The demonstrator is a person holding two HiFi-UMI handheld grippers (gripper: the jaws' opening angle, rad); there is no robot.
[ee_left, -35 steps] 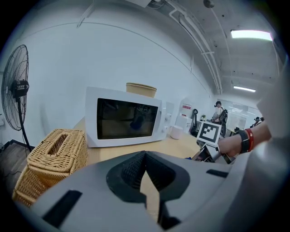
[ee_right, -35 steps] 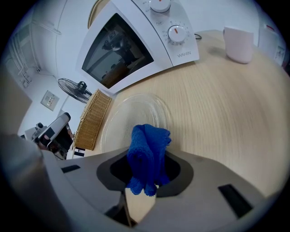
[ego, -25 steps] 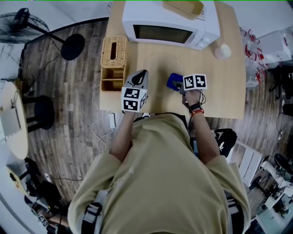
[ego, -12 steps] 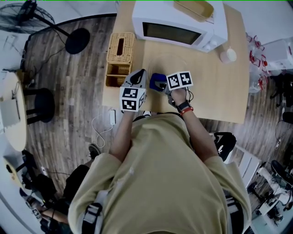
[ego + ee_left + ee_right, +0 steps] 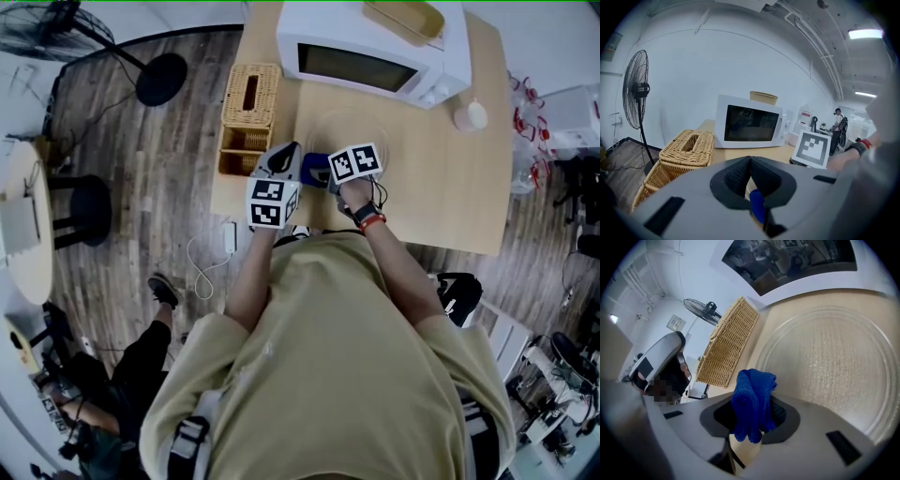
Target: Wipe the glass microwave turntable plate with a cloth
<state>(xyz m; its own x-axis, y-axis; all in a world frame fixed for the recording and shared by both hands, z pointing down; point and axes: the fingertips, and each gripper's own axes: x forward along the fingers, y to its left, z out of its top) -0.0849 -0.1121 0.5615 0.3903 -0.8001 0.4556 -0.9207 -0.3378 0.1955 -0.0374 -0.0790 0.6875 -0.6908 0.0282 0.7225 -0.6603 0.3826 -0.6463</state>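
Observation:
The clear glass turntable plate (image 5: 361,127) lies flat on the wooden table (image 5: 441,187) in front of the microwave (image 5: 375,52). In the right gripper view the plate (image 5: 834,362) fills the area ahead of the jaws. My right gripper (image 5: 754,401) is shut on a folded blue cloth (image 5: 752,399), which sticks up between the jaws. In the head view that cloth (image 5: 315,167) sits at the plate's near left edge, and the right gripper (image 5: 326,172) is close beside the left gripper (image 5: 292,150). The left gripper (image 5: 750,160) has its jaws closed together, holding nothing.
A wicker tissue box and basket (image 5: 248,112) stand at the table's left edge, just left of the grippers. A white cup (image 5: 468,115) sits to the right of the microwave and a yellow tray (image 5: 403,16) lies on top. A stool (image 5: 84,225) and someone's legs (image 5: 141,347) are on the floor to the left.
My right gripper has carried the blue cloth leftward along the plate's near side until it is next to the left gripper. The left gripper has stayed put.

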